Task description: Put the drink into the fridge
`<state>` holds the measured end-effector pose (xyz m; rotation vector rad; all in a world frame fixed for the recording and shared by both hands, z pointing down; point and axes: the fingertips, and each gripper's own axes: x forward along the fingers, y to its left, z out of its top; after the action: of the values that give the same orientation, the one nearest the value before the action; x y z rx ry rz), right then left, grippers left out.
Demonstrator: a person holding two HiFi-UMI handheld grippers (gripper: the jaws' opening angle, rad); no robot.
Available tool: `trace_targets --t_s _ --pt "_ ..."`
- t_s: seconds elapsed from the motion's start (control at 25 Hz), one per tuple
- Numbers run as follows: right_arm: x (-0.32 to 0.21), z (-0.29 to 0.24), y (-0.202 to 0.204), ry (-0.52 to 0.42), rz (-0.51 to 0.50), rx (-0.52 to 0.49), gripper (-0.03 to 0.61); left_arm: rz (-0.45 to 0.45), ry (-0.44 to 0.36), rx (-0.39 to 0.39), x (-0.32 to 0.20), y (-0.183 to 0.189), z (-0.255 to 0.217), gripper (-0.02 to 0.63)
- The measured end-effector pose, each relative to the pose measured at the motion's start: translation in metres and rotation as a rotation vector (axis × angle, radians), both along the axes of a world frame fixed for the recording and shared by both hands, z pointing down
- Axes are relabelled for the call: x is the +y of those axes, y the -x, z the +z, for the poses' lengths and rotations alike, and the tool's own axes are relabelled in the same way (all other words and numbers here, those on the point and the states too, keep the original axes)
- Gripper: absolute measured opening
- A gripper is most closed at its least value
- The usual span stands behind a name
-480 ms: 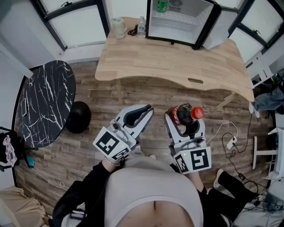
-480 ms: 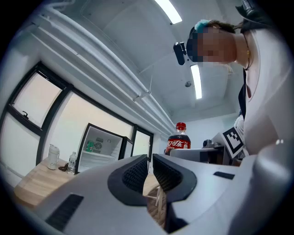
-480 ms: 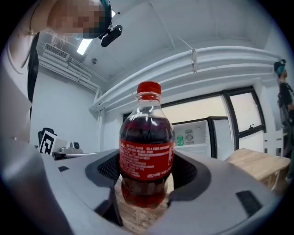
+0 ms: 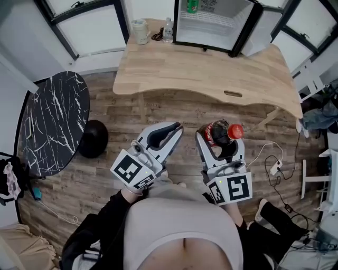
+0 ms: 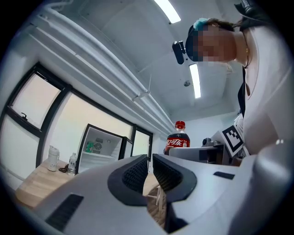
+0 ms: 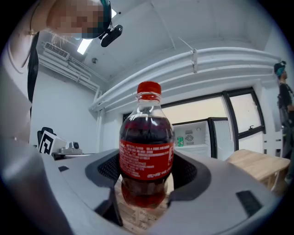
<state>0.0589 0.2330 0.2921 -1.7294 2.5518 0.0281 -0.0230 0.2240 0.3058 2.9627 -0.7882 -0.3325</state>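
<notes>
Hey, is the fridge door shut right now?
No, the fridge stands open, with its white inside and a green can on the shelf in plain sight.

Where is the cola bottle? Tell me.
The cola bottle stands upright, clamped in the right gripper, right of centre in the head view, above the wood floor, short of the wooden table with the open fridge.

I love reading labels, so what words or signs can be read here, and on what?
"可口可乐": white script on the cola bottle, on its red label.
The fine print on that label: too small to read.
The green can in the fridge: too blurred.
The marker cubes: patterns only, no words.
</notes>
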Motion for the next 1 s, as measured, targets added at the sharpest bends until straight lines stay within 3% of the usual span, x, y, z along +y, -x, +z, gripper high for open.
trace_targets --t_s 1.0 --pt "-0.034 0.012 0.029 0.021 0.054 -0.034 0.327 0.03 0.007 -0.009 -0.035 0.037 0.01 0.04"
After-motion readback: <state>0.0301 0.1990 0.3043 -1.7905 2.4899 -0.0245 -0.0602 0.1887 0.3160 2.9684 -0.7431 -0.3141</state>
